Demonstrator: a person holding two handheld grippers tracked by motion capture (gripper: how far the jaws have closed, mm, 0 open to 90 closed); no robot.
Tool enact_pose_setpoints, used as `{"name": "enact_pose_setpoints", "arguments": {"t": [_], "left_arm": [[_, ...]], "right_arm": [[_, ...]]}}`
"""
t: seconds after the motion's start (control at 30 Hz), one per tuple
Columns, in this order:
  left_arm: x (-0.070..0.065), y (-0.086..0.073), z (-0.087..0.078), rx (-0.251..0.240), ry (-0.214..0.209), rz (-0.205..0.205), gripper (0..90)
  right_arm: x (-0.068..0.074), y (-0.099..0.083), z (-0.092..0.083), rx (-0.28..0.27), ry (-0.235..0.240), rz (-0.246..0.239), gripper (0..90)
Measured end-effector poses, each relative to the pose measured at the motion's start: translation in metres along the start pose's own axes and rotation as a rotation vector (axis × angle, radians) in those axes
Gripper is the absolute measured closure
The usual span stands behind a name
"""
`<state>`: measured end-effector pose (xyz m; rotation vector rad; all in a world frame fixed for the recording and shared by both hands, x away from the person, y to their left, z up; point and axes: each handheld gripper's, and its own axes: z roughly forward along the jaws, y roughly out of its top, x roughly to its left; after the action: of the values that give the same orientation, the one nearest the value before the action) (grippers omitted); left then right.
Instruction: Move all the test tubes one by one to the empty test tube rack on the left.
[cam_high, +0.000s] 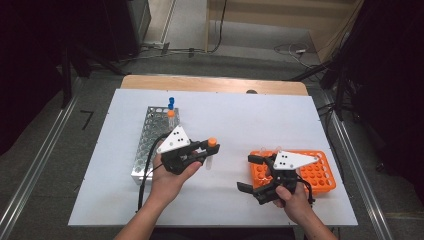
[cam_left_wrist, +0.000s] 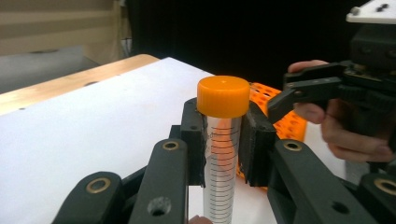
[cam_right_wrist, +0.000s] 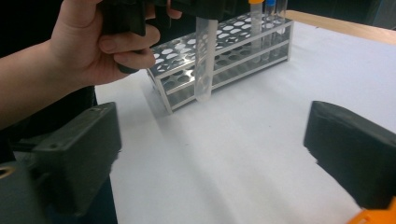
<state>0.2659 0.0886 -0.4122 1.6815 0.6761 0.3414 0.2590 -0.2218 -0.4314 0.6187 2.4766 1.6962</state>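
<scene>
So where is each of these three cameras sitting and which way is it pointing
High view: above the person's side, looking forward and down on the white table; both forearms and hands show.
Left gripper view: rides the left gripper, looking along its fingers clamped on the orange-capped tube.
Right gripper view: rides the open right gripper, facing the metal rack.
Shared: the gripper views both show the tube.

Cut off and hidden parts
Tube (cam_right_wrist: 204, 60) cap cropped by the top edge; orange rack (cam_high: 320, 172) partly behind the right gripper (cam_high: 249, 173).
</scene>
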Motion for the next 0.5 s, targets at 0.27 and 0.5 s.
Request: {"name": "enact_pose_setpoints", "arguments": {"t": [0.27,0.5], "left_arm": [[0.024,0.006,-0.016,-0.032,0.085,-0.016,75.1],[0.048,0.010,-0.033,-0.067,0.173,-0.036,75.1]], "right_arm": [[-0.007,-0.003,-0.011,0.041,-0.008,-0.022,0.0],[-0.010,-0.006,-0.020,0.043,-0.016,-0.018,0.0]]}}
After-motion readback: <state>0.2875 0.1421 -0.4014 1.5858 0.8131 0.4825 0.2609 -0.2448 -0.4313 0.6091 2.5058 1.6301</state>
